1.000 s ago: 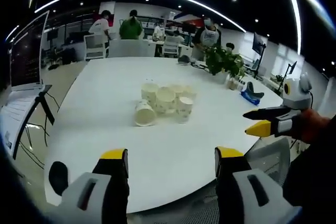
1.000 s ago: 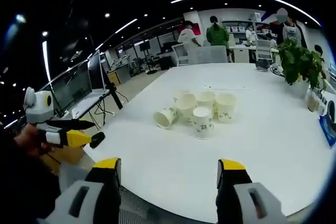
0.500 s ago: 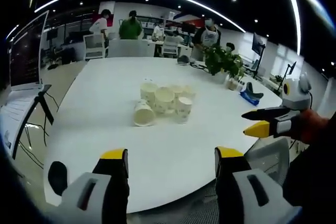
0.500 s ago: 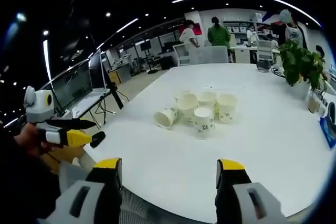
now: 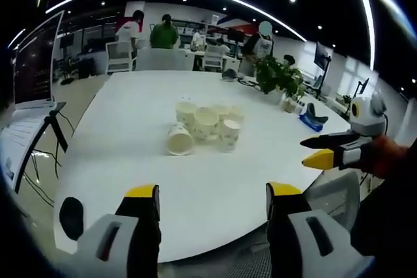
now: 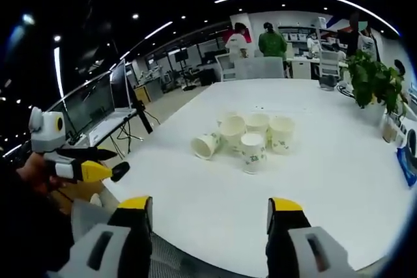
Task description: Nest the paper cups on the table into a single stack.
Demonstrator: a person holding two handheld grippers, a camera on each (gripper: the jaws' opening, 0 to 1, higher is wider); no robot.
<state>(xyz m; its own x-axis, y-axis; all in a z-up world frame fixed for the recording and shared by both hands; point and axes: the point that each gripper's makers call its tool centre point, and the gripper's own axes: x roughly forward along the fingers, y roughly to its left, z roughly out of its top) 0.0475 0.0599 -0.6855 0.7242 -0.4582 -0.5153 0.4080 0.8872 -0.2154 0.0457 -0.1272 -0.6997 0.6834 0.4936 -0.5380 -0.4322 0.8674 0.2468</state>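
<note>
Both grippers, left gripper point(image 5: 212, 200) and right gripper point(image 6: 208, 211), are open and hold nothing, well apart from the paper cups point(image 5: 203, 127) clustered on the white table point(image 5: 117, 135).

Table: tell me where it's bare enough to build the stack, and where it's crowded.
The table is bare between the near edge and the cups, and on both sides of them. Crowded spots: the cup cluster itself, one cup tipped, and the far right edge by the plant.

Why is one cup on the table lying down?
It's tipped on its side, mouth facing us, beside the upright cups. Why, the pictures don't show.
</note>
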